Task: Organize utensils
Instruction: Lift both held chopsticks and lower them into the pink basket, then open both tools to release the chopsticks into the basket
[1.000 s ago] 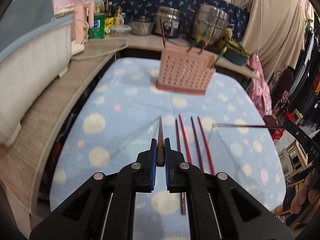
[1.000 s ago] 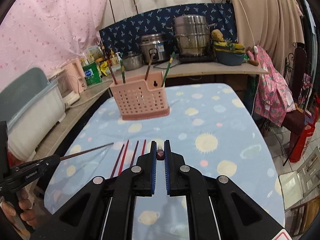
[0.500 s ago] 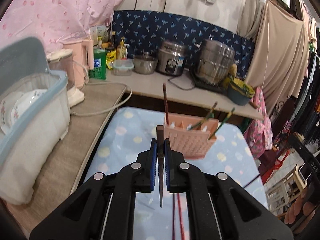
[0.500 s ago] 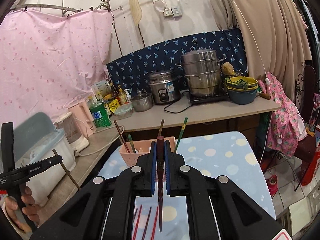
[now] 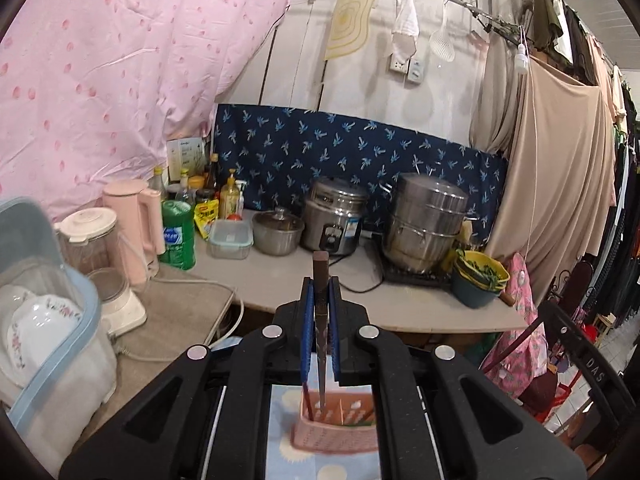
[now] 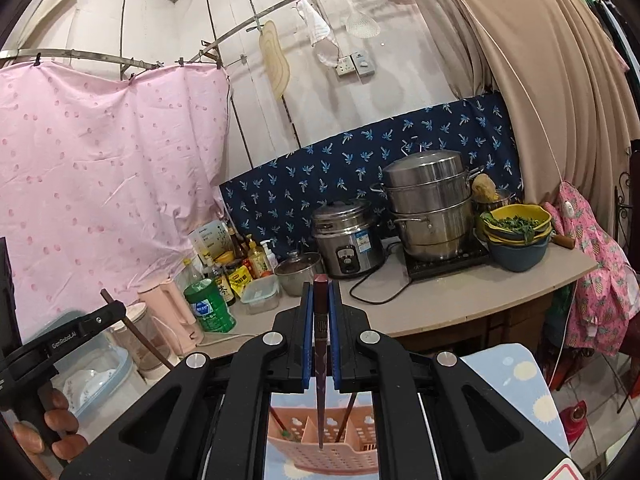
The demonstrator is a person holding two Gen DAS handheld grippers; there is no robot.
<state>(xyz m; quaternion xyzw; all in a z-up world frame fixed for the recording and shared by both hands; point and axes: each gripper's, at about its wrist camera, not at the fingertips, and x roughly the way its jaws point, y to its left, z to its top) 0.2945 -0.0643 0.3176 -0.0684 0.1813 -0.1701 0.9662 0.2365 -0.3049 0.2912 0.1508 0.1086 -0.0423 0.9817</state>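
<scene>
Left tongs (image 5: 320, 324): matte black plastic body w/ two forked arms, each arm w/ elongated cut-out slots near the base. Four round silver screw heads, two per side, at the linkage joints. Fingers (image 5: 307, 328) lined w/ blue ribbed pads on inner faces.

Right tongs (image 6: 320, 332): same build; black arms, four silver screws, blue ribbed pads. Red-bordered white sticker at lower right corner of body.

Seen from the right wrist view, the left unit's side is black, w/ white lettering "GenRoboAI" along one arm. Person's left hand (image 6: 52, 436): bare skin, reddish-brown tone, fingers curled round black handle; no sleeve visible.
</scene>
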